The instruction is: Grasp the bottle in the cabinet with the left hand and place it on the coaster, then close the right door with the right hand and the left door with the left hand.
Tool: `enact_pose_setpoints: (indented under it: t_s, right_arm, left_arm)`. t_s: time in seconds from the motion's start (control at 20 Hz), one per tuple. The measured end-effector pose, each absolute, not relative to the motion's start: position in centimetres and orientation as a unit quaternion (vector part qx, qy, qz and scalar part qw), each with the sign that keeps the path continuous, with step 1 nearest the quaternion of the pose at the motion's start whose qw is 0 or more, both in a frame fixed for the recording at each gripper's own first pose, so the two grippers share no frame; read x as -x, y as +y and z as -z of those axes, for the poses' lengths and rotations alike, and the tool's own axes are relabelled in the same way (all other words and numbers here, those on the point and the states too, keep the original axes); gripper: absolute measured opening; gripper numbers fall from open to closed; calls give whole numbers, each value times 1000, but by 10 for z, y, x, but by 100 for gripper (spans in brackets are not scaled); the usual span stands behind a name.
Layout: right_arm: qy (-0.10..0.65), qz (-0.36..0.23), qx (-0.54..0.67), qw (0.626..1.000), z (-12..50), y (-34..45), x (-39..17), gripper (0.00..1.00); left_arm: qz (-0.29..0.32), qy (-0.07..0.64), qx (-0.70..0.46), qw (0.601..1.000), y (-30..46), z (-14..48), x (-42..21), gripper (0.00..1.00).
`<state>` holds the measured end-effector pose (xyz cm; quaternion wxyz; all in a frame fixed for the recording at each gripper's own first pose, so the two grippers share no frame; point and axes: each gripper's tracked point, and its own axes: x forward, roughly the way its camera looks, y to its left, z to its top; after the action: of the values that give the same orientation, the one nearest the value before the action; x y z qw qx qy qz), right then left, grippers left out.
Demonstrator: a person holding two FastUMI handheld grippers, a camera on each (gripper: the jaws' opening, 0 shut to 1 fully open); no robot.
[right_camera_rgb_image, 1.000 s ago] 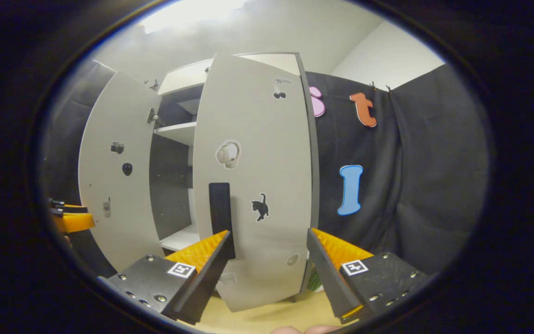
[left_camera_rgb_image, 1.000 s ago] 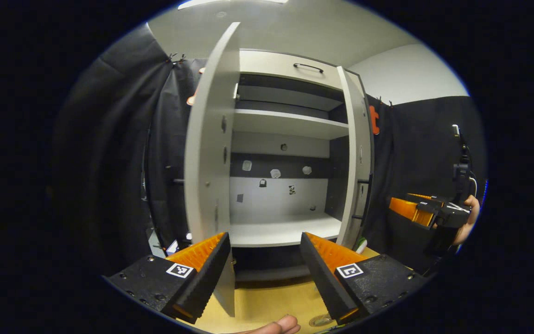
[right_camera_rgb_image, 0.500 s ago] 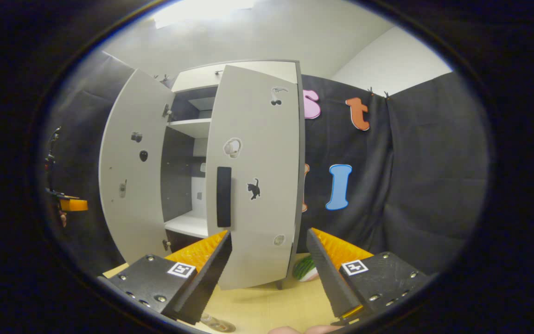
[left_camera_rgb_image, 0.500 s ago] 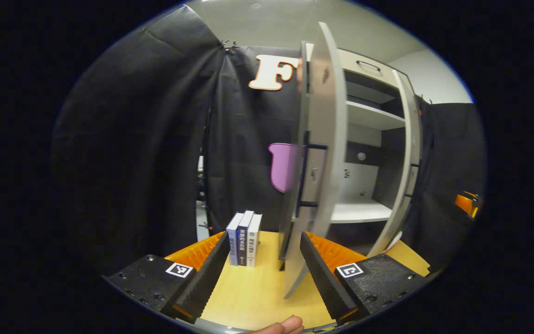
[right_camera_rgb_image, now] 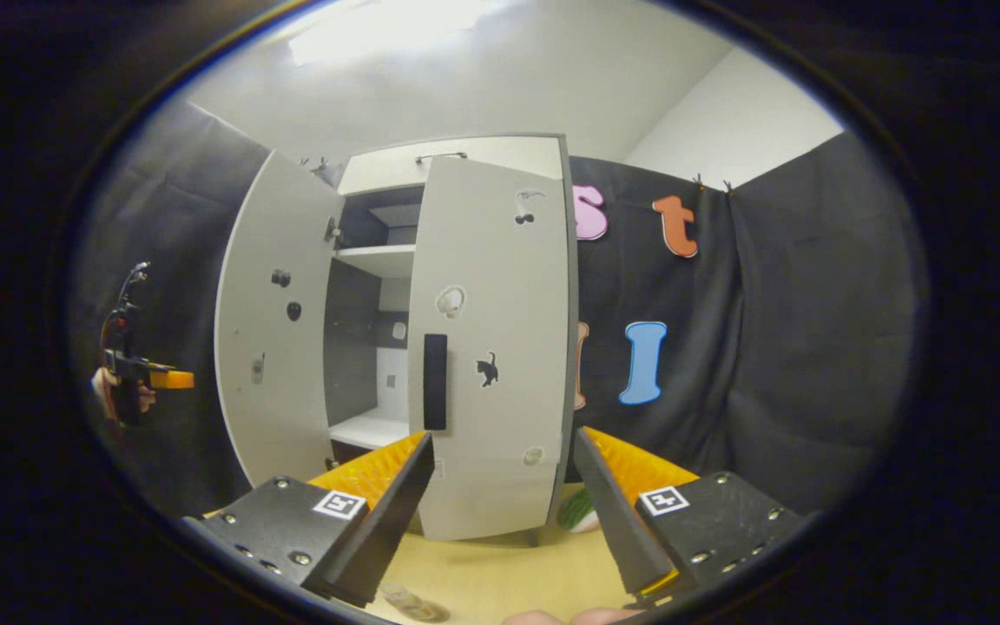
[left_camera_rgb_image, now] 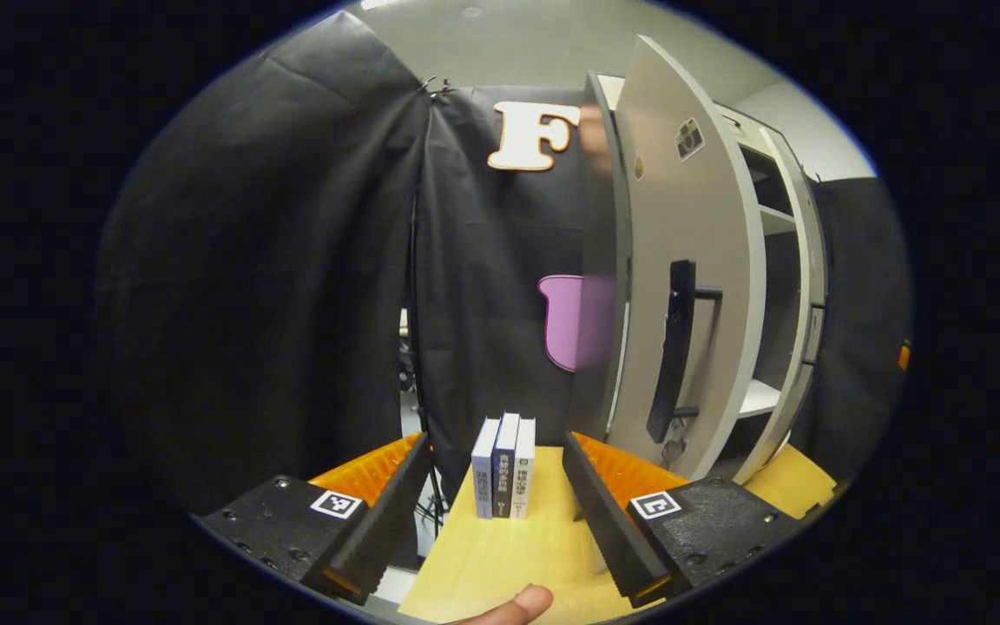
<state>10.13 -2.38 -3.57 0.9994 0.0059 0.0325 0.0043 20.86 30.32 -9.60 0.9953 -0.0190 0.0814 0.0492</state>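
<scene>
In the left gripper view my left gripper [left_camera_rgb_image: 491, 521] is open and holds nothing, low over the wooden table [left_camera_rgb_image: 500, 555]. To its right stands the left cabinet door [left_camera_rgb_image: 700, 217], showing its outer face and black handle [left_camera_rgb_image: 672, 356]. In the right gripper view my right gripper [right_camera_rgb_image: 500, 512] is open and empty, a short way in front of the right door [right_camera_rgb_image: 500, 286], which is partly swung in, with its black handle [right_camera_rgb_image: 435, 382]. The left door [right_camera_rgb_image: 279, 321] stands wide open. A small clear thing [right_camera_rgb_image: 409, 605] lies at the bottom edge, too cut off to identify.
Three books [left_camera_rgb_image: 504, 464] stand upright on the table just beyond my left fingers. A green and white object [right_camera_rgb_image: 578, 512] sits by the cabinet's right foot. The bare lower shelf [right_camera_rgb_image: 374, 427] shows between the doors. The left gripper [right_camera_rgb_image: 153, 379], held by a hand, is far left.
The left gripper view has swung from the cabinet's inside round to the outer face of the left door and the books. My right gripper has drawn back from the right door.
</scene>
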Motion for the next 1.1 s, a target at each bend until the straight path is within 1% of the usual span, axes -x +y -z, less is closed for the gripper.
enact_pose_setpoints:
  t_s: [0.1, 0.15, 0.2, 0.25, 0.3, 0.35, 0.4, 0.45, 0.5, 0.55, 0.6, 0.7, 0.75, 0.85, 0.9, 0.95, 1.0, 1.05, 1.1]
  right_arm:
    - [28, 0, -13, 1000, 31, -31, -101, 97]
    - [27, 3, -15, 1000, 32, -36, -102, 97]
    - [29, 10, -17, 999, 33, -41, -101, 97]
    - [33, 16, -20, 999, 36, -45, -100, 97]
    - [37, 21, -24, 999, 39, -49, -101, 97]
    - [40, 25, -26, 999, 43, -51, -100, 99]
    - [42, 30, -28, 998, 46, -54, -100, 97]
    - [45, 31, -30, 998, 51, -56, -99, 99]
    - [50, 34, -33, 998, 56, -57, -98, 97]
    - [55, 37, -35, 997, 61, -60, -98, 99]
    - [60, 39, -38, 997, 64, -61, -97, 99]
    - [58, 36, -39, 997, 64, -61, -95, 99]
    - [55, 35, -40, 997, 64, -63, -93, 99]
    - [49, 34, -47, 997, 65, -64, -94, 99]
    - [48, 35, -55, 997, 65, -64, -95, 97]
    - [47, 38, -61, 996, 66, -66, -95, 97]
    - [47, 41, -66, 996, 65, -68, -96, 100]
    - [47, 42, -71, 995, 65, -69, -95, 100]
    - [46, 41, -73, 995, 64, -70, -94, 97]
  left_arm:
    - [-41, 67, 22, 997, 291, 78, -225, 96]
    - [-34, 63, 26, 997, 283, 73, -233, 94]
    - [-27, 59, 29, 997, 276, 70, -241, 97]
    - [-20, 60, 29, 998, 268, 69, -247, 93]
    - [1, 63, 40, 997, 252, 72, -251, 94]
    - [3, 73, 41, 996, 242, 71, -247, 94]
    - [2, 66, 22, 998, 235, 68, -251, 87]
    - [5, 65, 3, 998, 232, 63, -245, 86]
    - [7, 64, -16, 998, 227, 62, -246, 91]
    - [7, 57, -27, 998, 221, 60, -247, 87]
    - [6, 54, -32, 998, 216, 60, -249, 88]
    - [8, 54, -26, 998, 206, 63, -250, 88]
    - [13, 58, -13, 998, 203, 64, -251, 87]
    - [25, 68, 12, 997, 194, 65, -260, 88]
    - [26, 69, 14, 997, 189, 63, -260, 88]
    - [22, 65, 8, 998, 185, 59, -260, 87]
    - [16, 59, -1, 998, 180, 55, -249, 88]
    - [11, 55, -7, 998, 179, 54, -245, 88]
    - [8, 53, -9, 999, 179, 55, -244, 88]
